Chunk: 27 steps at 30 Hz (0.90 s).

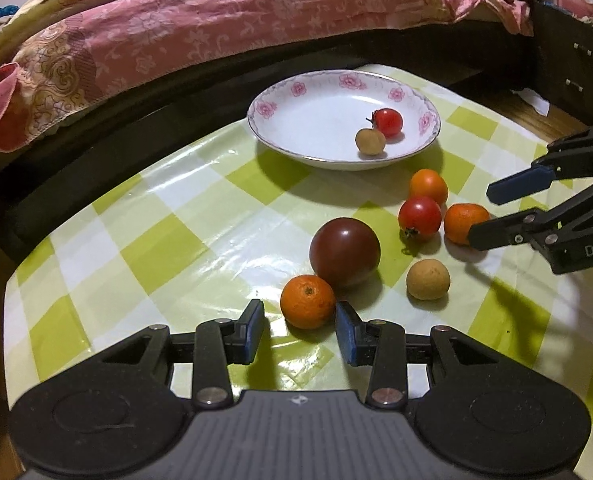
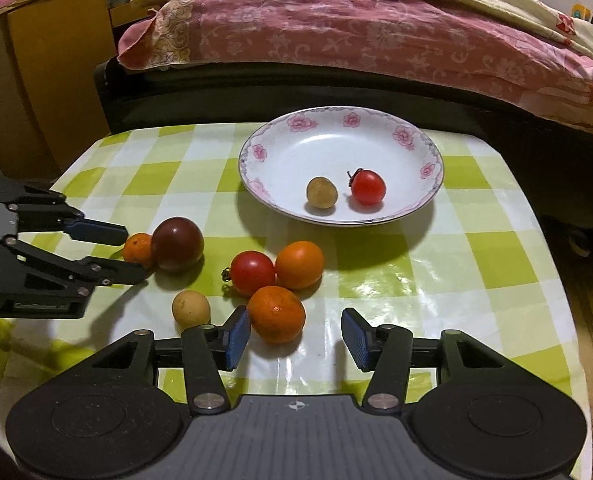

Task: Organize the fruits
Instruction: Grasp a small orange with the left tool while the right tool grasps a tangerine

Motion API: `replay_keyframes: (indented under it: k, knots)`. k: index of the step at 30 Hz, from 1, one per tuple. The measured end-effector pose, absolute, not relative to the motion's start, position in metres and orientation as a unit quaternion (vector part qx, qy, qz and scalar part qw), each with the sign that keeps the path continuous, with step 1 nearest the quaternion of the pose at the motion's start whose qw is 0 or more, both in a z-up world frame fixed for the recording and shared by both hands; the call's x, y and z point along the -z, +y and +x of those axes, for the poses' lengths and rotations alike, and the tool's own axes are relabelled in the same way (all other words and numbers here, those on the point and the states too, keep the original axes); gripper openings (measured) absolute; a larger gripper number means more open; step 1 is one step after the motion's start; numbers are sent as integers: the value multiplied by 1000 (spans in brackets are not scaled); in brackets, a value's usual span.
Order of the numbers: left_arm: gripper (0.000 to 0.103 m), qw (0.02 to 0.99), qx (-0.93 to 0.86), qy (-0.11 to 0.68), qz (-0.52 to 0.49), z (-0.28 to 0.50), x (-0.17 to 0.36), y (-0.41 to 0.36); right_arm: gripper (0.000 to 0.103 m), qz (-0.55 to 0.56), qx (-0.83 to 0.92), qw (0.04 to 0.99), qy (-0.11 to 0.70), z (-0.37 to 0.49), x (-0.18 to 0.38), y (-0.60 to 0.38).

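From my left wrist feed, the only readable lettering is "DAS", white capitals on the black body of the right gripper [image 1: 481, 215] (the word runs off the frame edge, so I get no more of it). In the right wrist feed, the left gripper [image 2: 130, 253] carries a label strip on its body, too blurred to read.

The right gripper [image 2: 296, 336] is hovering with jaws spread beside a mandarin [image 2: 276, 314] on the worktop [image 2: 456, 280]; a longan [image 2: 321, 192] and cherry tomato [image 2: 368, 187] are sitting in the plate [image 2: 296, 136].
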<state>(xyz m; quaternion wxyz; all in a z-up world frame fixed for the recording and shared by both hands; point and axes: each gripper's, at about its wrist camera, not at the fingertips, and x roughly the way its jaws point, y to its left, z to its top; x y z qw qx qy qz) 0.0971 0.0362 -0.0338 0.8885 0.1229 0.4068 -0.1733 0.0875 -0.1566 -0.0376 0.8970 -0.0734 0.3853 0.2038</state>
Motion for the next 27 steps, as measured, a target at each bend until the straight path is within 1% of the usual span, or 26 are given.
replay_keyframes:
  k: [10, 11, 13, 16, 19, 27]
  knots:
    - [46, 891, 179, 401, 114, 98, 35, 38, 46, -75, -222, 889, 392, 96, 46, -144]
    - [46, 892, 180, 400, 113, 98, 35, 38, 44, -74, -223, 888, 396, 97, 48, -143]
    - [45, 893, 180, 399, 110, 99, 36, 38, 44, -76, -221, 888, 397, 98, 49, -140]
    - [40, 893, 180, 398, 108, 99, 36, 37, 34, -71, -226, 884, 404, 99, 48, -140]
    - [37, 893, 179, 396, 114, 97, 36, 33, 29, -73, -224, 884, 405, 99, 48, -138]
    - [36, 889, 175, 405, 127, 89, 33, 31, 28, -79, -215, 883, 410, 94, 46, -143]
